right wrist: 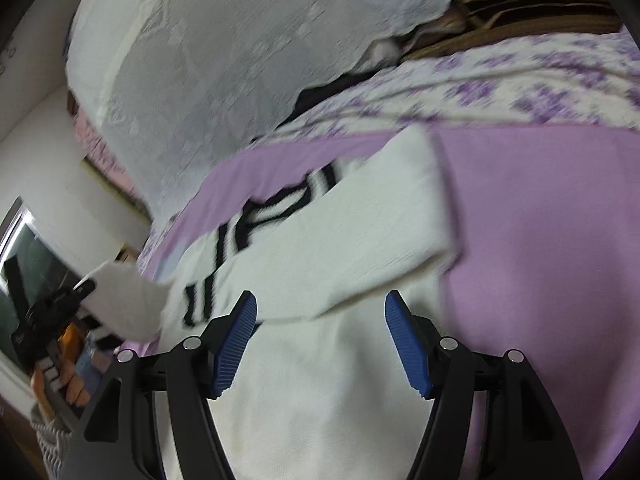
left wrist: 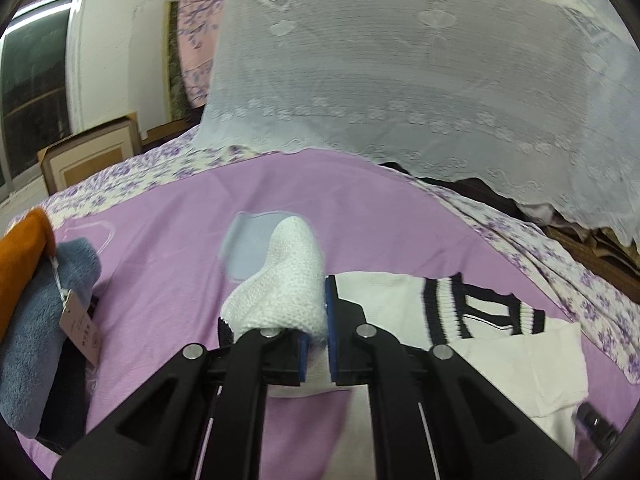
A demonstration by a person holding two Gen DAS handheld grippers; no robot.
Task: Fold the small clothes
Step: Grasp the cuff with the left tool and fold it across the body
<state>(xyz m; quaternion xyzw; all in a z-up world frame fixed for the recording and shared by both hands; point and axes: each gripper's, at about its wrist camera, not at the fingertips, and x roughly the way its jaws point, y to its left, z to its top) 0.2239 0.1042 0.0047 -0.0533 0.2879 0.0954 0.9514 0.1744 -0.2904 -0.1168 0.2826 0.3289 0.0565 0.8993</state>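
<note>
A white knit sweater with black-striped trim (left wrist: 480,312) lies on a purple sheet (left wrist: 168,280). My left gripper (left wrist: 318,320) is shut on a bunched white sleeve (left wrist: 284,284) of it, lifted off the sheet. In the right wrist view the sweater (right wrist: 320,380) lies under my right gripper (right wrist: 320,304), which is open and empty just above the white body, near a sleeve (right wrist: 360,232) laid across it. The left gripper (right wrist: 86,288) shows at far left, holding the white sleeve (right wrist: 124,300).
A blue fleece item (left wrist: 44,320) with a paper tag and an orange one (left wrist: 20,248) lie at the left. A white lace cover (left wrist: 400,72) drapes over a bulky pile behind. The floral bedspread (left wrist: 560,248) edges the sheet. A framed picture (left wrist: 88,156) leans by the wall.
</note>
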